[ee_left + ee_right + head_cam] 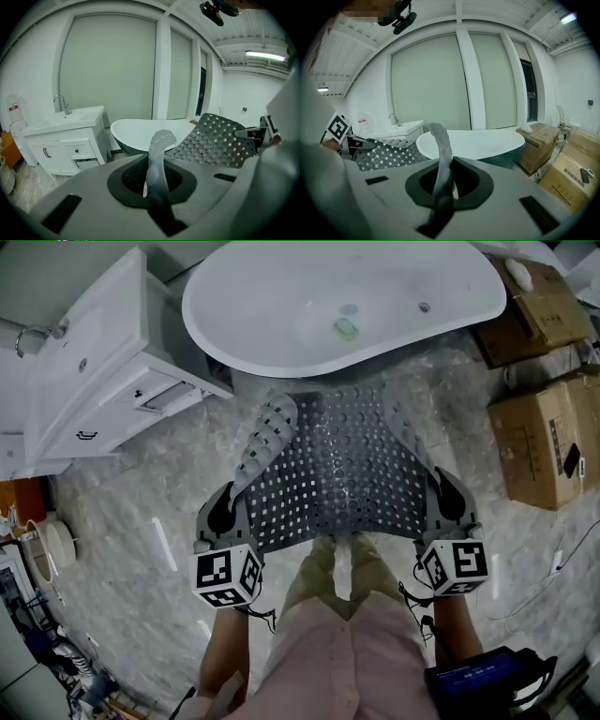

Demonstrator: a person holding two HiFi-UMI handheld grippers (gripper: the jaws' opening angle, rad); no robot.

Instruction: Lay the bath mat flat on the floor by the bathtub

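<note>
- The mat looks like soft grey rubber, pierced all over with holes. Its paler, half-clear edges are bumpy and limp enough to curl.
- The tub is white, smooth and glossy.
- The floor is grey marble-look tile, polished, with streaks of reflected light.
- The vanity is smooth white, satin rather than shiny, and its tap is bright metal.
- The boxes are brown cardboard, matt and a little scuffed.
- The left claw and right claw are matt grey plastic with black parts.
- The cubes bear flat black-and-white print.
- The trousers are khaki cloth and the shirt is pale pink cloth.
</note>
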